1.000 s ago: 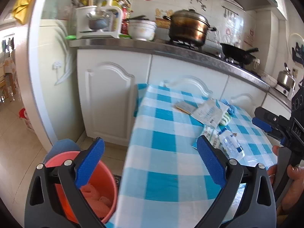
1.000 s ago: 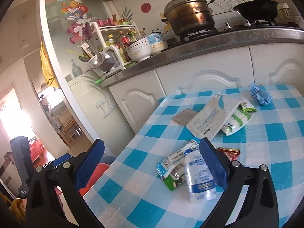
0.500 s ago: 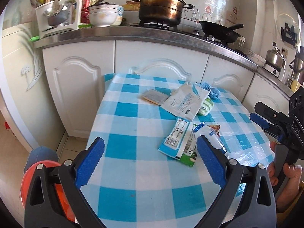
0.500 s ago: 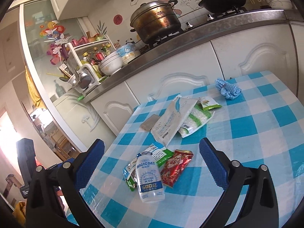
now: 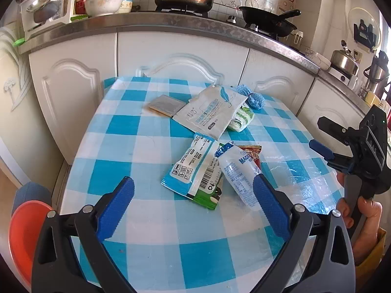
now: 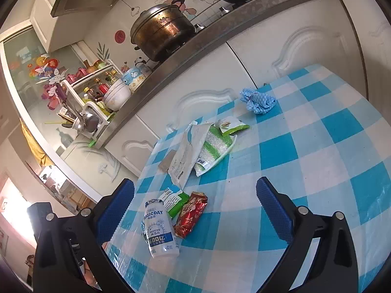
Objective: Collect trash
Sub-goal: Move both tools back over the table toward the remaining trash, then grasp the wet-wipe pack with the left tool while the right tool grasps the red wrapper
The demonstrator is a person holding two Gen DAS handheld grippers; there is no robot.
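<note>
From the left wrist camera, the left tongs (image 5: 193, 201) hang spread wide above the near part of the bench (image 5: 136, 146), which is covered in a blue-and-white checked plastic cloth, pinching nothing. Just beyond its blue padded fingertips (image 5: 267, 202) lies the trash: a white plastic bottle with blue print (image 5: 240, 173) on its side, overlapping a white-and-green flat packet with a barcode (image 5: 195, 168) and a red foil wrapper (image 5: 253, 152). Farther back sit a large white pouch with blue lettering (image 5: 210, 114), a green-and-white striped packet (image 5: 240, 119) partly under it, a small grey flat square (image 5: 166, 105) and a crumpled blue patterned cloth (image 5: 254, 99). A round orange bucket (image 5: 22, 236) stands on the floor at the lower left. The right tongs (image 5: 325, 139) show at the right edge, gripped by a hand (image 5: 364, 222).

From the right wrist camera, the right tongs (image 6: 195, 211) are likewise spread and hold nothing, above the bench (image 6: 317, 158). The white bottle (image 6: 158, 229) lies between the fingertips, nearer the left one, with the red wrapper (image 6: 191, 213) touching its side.
</note>
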